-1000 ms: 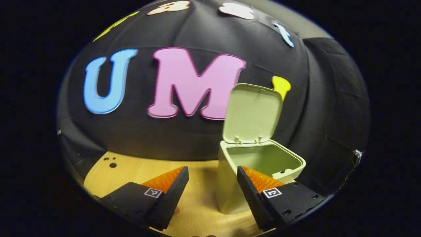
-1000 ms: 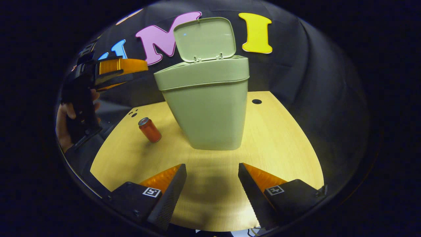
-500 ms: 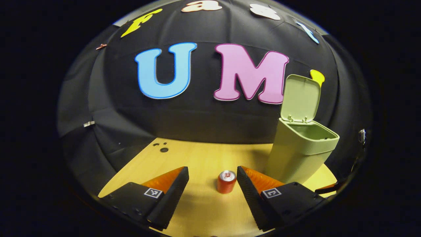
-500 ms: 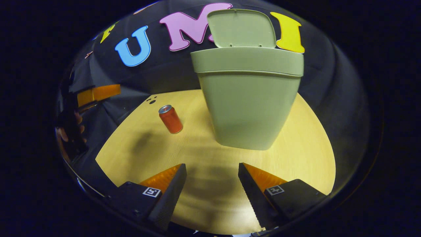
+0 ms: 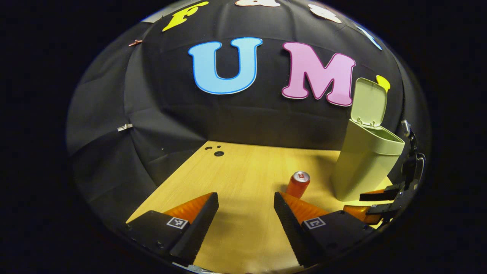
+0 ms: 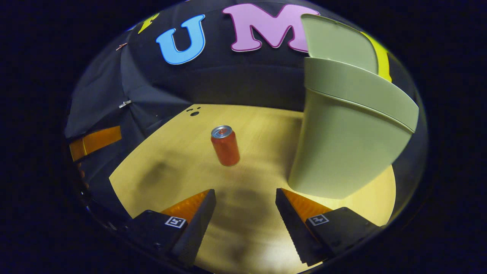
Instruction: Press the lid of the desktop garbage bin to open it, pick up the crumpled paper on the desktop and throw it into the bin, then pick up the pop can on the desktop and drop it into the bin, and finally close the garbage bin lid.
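So compared with half a second earlier, both cameras had swung to the left. In the left gripper view the garbage bin (image 5: 367,163) had slid from right of centre out to the far right edge, and the pop can (image 5: 298,184), which had been sitting right between the fingers, ended up just above the right finger's tip. In the right gripper view the bin (image 6: 342,144) went from dead centre to the right side, and the can (image 6: 225,145) moved in toward the middle, ahead of the gap between the fingers.

Count: one bin, one lid (image 5: 368,102), one red can, one wooden desktop (image 5: 243,175). The lid stood flipped up and the bin was open. The can stood upright on the desktop, just left of the bin, not touching it.

Left gripper (image 5: 246,207) had its fingers spread wide with nothing between them, hanging over the desktop. Same for the right gripper (image 6: 245,203), spread apart and holding nothing. The right gripper also showed at the far right edge of the left gripper view, low beside the bin.

Writing: the can's label was too small to read. Each finger carried a small square black-and-white marker.
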